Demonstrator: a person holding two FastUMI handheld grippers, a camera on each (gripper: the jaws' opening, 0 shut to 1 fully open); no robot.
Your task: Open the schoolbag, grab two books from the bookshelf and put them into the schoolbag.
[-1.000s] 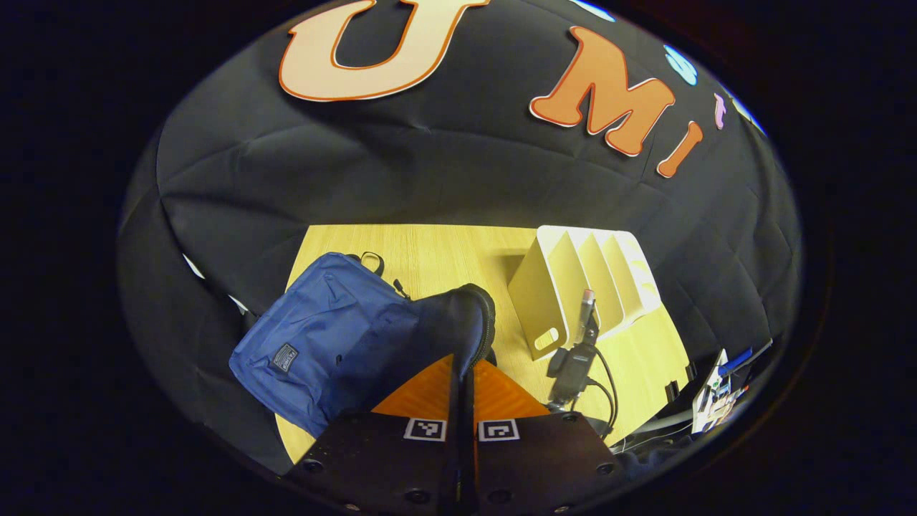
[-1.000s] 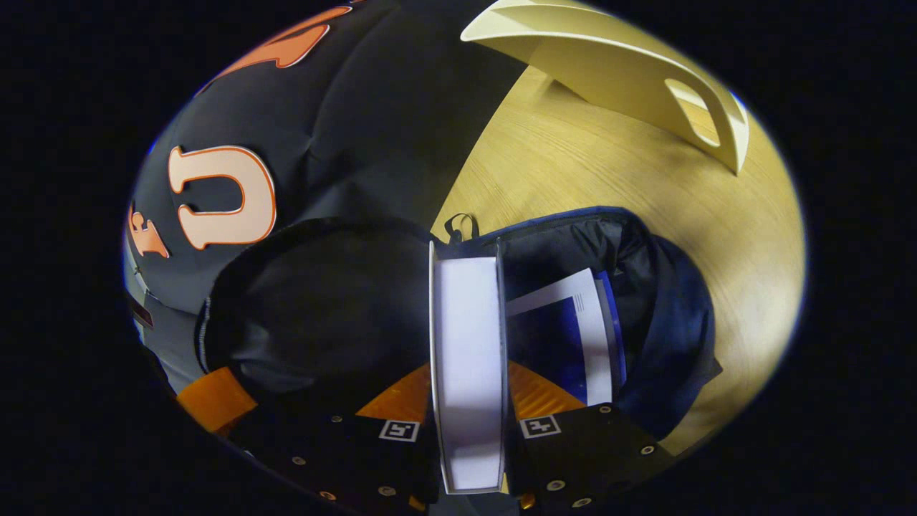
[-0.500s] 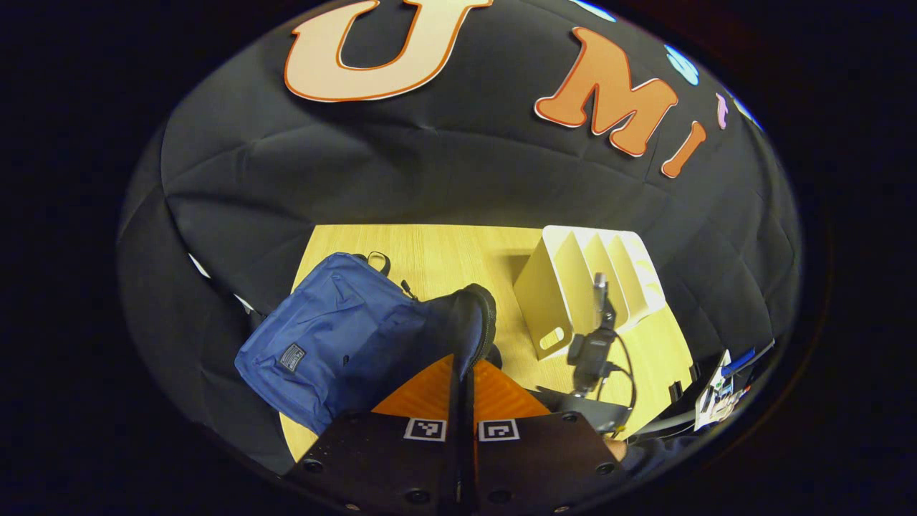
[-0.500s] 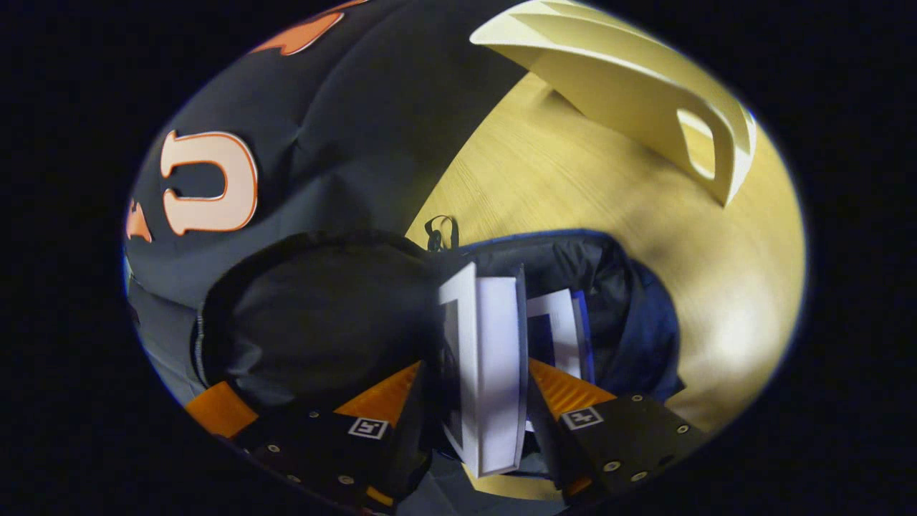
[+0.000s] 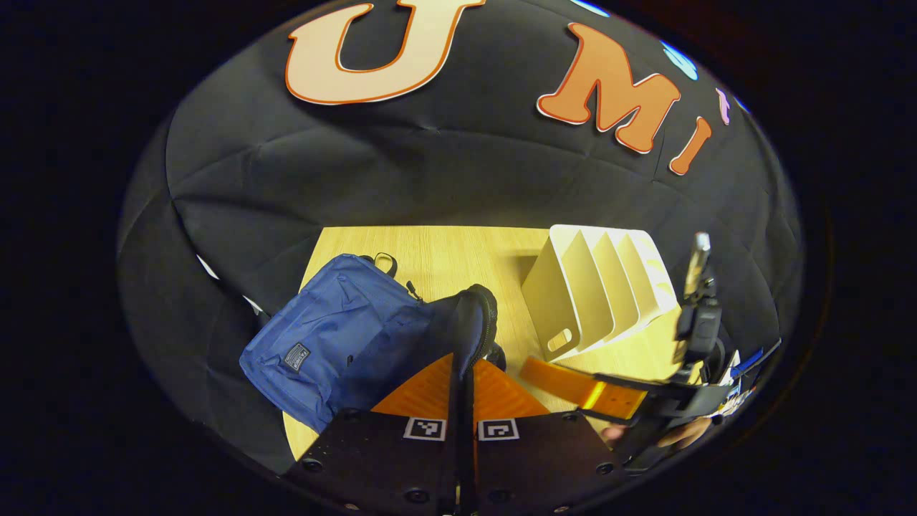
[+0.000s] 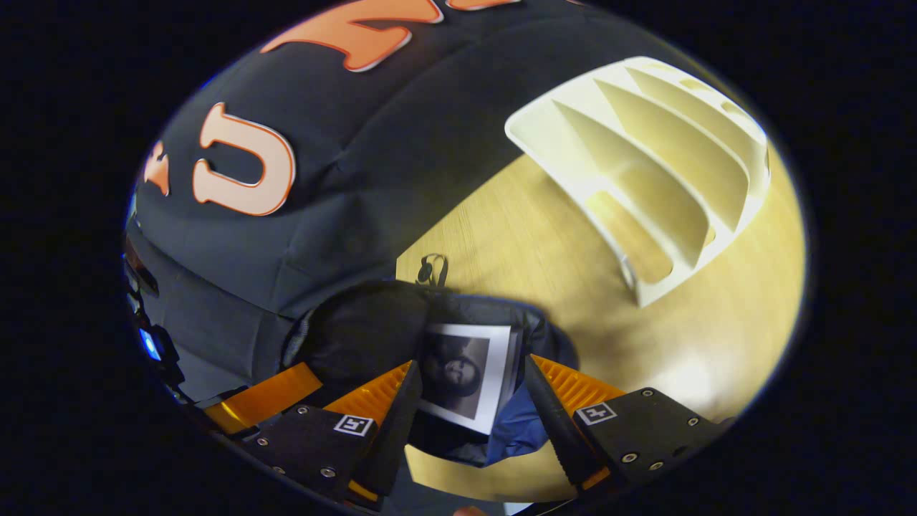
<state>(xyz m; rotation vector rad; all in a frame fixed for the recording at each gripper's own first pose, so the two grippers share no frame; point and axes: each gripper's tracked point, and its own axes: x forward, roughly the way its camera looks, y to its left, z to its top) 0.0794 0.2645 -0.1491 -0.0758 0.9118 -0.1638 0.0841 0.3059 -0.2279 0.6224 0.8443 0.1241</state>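
Note:
The blue schoolbag [image 5: 337, 344] lies on the wooden table [image 5: 444, 251], and my left gripper [image 5: 464, 362] is shut on its dark zippered flap [image 5: 478, 319], holding it up. In the right gripper view the bag's mouth [image 6: 372, 322] gapes and a white book with a dark picture [image 6: 466, 373] lies inside it. My right gripper [image 6: 473, 365] hangs open above that book, with its fingers apart on either side and not touching it. From the left gripper view the right gripper [image 5: 573, 383] sits beside the bag, near the bookshelf.
The white slotted bookshelf [image 6: 645, 179] stands on the table [image 6: 702, 322] right of the bag, its slots bare, also seen from the left as the bookshelf [image 5: 602, 294]. A hand [image 5: 680, 433] holds the right gripper. Black cloth walls close in behind.
My right gripper opened, let go of the white book and drew back from the bag. The book dropped flat into the bag. My left gripper kept its hold on the flap.

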